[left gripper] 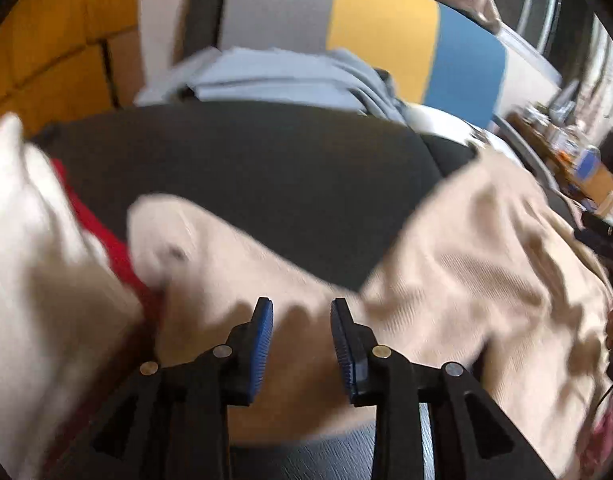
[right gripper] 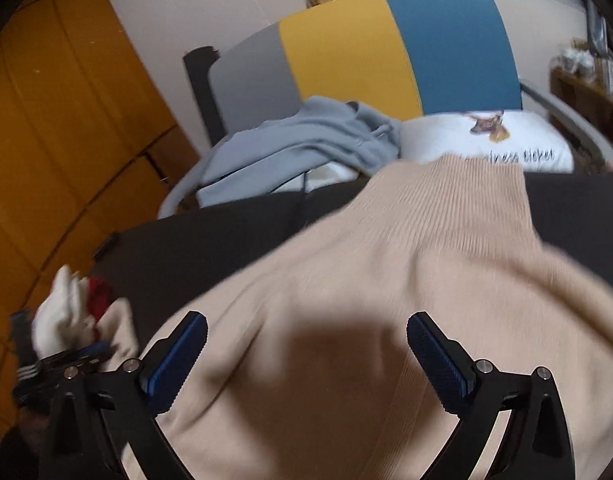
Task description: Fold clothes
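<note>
A beige ribbed sweater point(right gripper: 386, 280) lies spread on a dark cushion point(left gripper: 246, 168). The right gripper point(right gripper: 306, 356) hangs over the sweater with its blue pads far apart, holding nothing. The left gripper point(left gripper: 301, 340) is over one beige sleeve point(left gripper: 210, 248), its fingers a little apart and empty. A light blue hoodie point(right gripper: 306, 140) sits behind, near a white printed pillow point(right gripper: 506, 140).

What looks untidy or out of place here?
The beige sweater lies rumpled and unfolded on the dark surface. A light blue hoodie sits crumpled on the chair behind.
</note>
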`<action>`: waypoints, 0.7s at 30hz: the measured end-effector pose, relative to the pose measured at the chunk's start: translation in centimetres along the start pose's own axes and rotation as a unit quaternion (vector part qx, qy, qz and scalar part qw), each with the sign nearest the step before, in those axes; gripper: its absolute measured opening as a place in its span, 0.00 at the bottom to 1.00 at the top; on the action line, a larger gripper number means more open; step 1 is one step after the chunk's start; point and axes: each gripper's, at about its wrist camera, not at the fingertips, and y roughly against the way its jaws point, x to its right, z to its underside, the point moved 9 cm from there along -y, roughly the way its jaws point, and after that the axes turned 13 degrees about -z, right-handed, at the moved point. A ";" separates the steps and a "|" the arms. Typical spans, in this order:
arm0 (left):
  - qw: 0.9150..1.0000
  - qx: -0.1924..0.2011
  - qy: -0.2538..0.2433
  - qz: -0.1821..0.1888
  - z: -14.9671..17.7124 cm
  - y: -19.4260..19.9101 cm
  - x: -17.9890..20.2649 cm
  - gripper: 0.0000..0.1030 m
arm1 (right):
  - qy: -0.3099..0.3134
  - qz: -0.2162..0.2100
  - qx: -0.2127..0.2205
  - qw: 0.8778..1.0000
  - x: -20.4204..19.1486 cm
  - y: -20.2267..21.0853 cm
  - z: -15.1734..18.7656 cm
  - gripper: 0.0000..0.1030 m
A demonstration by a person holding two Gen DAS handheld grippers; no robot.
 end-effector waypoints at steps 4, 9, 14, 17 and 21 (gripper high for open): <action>0.998 -0.021 -0.003 0.061 0.2 0.2 1.8 0.38 | -0.010 0.007 -0.009 1.000 -0.5 0.8 4.6 0.99; 0.996 -0.047 0.058 0.054 -0.8 -0.1 -0.1 0.40 | -0.017 0.009 -0.009 1.000 -0.2 0.5 6.8 0.99; 0.990 -0.093 0.093 -0.055 -1.8 -2.3 -3.7 0.40 | -0.023 0.010 -0.009 1.000 0.1 0.2 9.0 1.00; 0.982 -0.123 0.121 -0.082 -2.6 -3.7 -5.0 0.40 | -0.025 0.005 -0.004 1.000 0.1 0.3 9.3 1.00; 0.973 -0.165 0.129 -0.099 -3.2 -6.1 -4.6 0.42 | -0.037 -0.016 0.010 0.999 0.3 0.7 9.3 1.00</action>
